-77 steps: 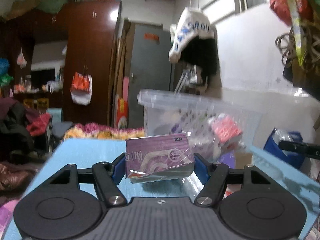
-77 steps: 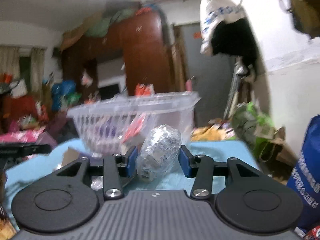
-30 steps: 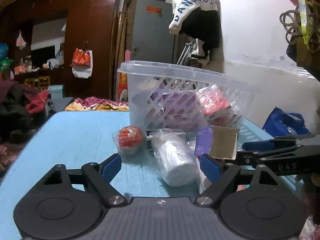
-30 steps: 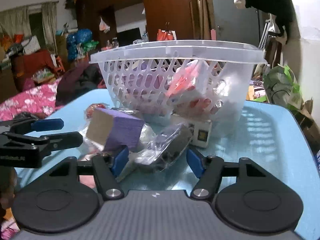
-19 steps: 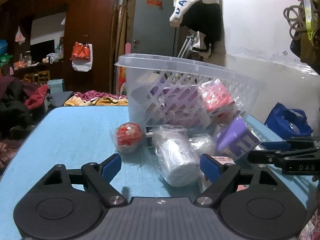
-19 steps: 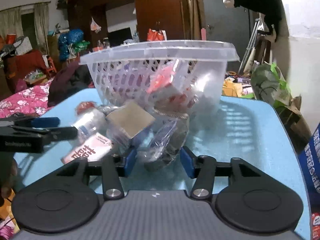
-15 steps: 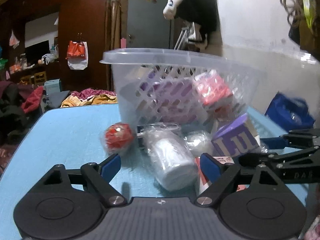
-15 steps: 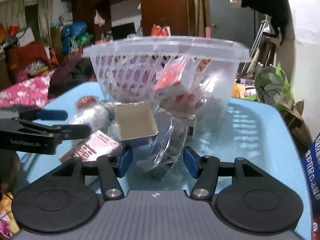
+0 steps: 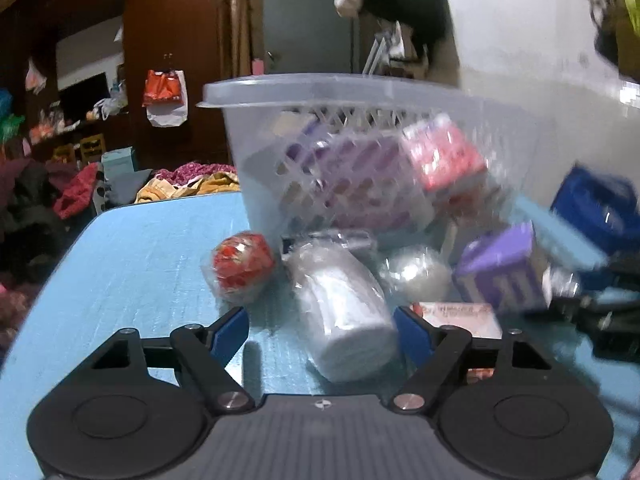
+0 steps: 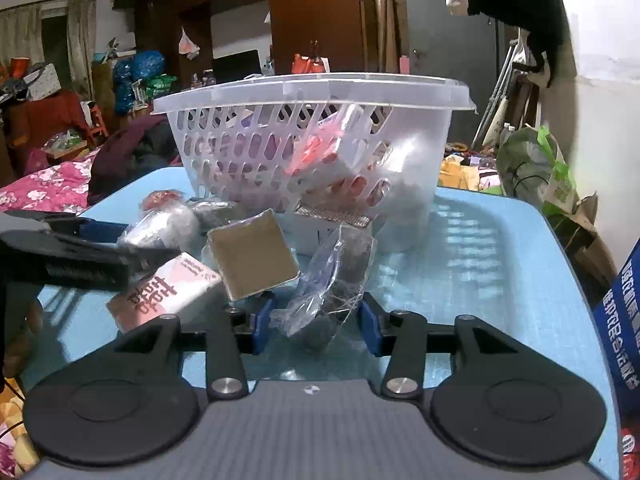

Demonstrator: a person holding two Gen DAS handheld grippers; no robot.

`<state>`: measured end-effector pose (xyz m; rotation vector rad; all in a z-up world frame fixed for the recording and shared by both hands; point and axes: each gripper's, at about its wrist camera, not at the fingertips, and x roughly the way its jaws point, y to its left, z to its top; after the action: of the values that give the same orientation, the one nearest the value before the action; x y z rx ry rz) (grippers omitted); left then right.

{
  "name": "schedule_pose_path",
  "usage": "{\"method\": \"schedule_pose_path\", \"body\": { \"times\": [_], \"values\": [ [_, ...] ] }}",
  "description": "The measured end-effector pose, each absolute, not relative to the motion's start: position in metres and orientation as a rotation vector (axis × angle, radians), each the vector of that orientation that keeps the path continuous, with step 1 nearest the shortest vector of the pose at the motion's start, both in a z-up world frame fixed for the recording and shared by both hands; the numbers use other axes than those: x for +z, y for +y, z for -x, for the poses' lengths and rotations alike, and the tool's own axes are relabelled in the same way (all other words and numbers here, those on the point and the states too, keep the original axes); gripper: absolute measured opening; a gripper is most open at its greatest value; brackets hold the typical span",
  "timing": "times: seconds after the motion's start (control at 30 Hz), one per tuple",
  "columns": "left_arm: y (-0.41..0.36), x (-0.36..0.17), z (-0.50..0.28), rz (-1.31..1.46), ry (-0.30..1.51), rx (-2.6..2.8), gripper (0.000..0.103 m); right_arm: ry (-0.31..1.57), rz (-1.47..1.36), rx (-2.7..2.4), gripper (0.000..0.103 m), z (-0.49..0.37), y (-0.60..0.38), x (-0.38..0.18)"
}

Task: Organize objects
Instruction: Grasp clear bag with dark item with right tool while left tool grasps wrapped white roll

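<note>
A clear plastic basket (image 9: 360, 92) (image 10: 420, 168) with several boxes inside stands on the blue table (image 9: 140, 256). In front of it lie a red wrapped ball (image 9: 242, 266), a white wrapped roll (image 9: 344, 316), a silvery ball (image 9: 416, 272), a purple box (image 9: 500, 272) (image 10: 252, 256) and a pink and white box (image 10: 168, 292). My left gripper (image 9: 320, 330) is open with the white roll between its fingers. My right gripper (image 10: 316, 324) is closed around a dark object in clear wrap (image 10: 332, 280) that rests on the table.
A blue bag (image 10: 624, 320) stands at the table's right edge. Wardrobes, clothes and clutter fill the room behind. The left gripper's body (image 10: 68, 252) reaches in from the left in the right wrist view.
Both grippers dropped their earlier loads and came down to the table. The left moved onto the white roll. The right closed in on the dark wrapped object; the purple box was nudged.
</note>
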<state>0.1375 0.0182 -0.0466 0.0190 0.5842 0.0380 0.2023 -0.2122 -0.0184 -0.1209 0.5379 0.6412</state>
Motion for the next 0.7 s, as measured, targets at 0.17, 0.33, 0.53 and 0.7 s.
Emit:
{"method": "schedule_pose_path", "body": {
  "times": [0.17,0.33,0.53,0.7],
  "values": [
    [0.024,-0.047,-0.134,0.011,0.580,-0.024,0.056,0.528,0.100,0.626,0.046,-0.206,-0.215,-0.018],
    [0.034,-0.046,-0.120,0.088,0.485,-0.065,0.055,0.471,0.081,0.626,0.043,-0.198,-0.222,-0.018],
    [0.027,-0.042,-0.104,0.061,0.364,-0.088,0.055,0.372,0.031,0.636,0.041,-0.187,-0.232,-0.015],
    [0.028,-0.042,-0.109,0.087,0.376,-0.075,0.055,0.309,0.000,0.634,0.041,-0.181,-0.237,-0.014]
  ]
}}
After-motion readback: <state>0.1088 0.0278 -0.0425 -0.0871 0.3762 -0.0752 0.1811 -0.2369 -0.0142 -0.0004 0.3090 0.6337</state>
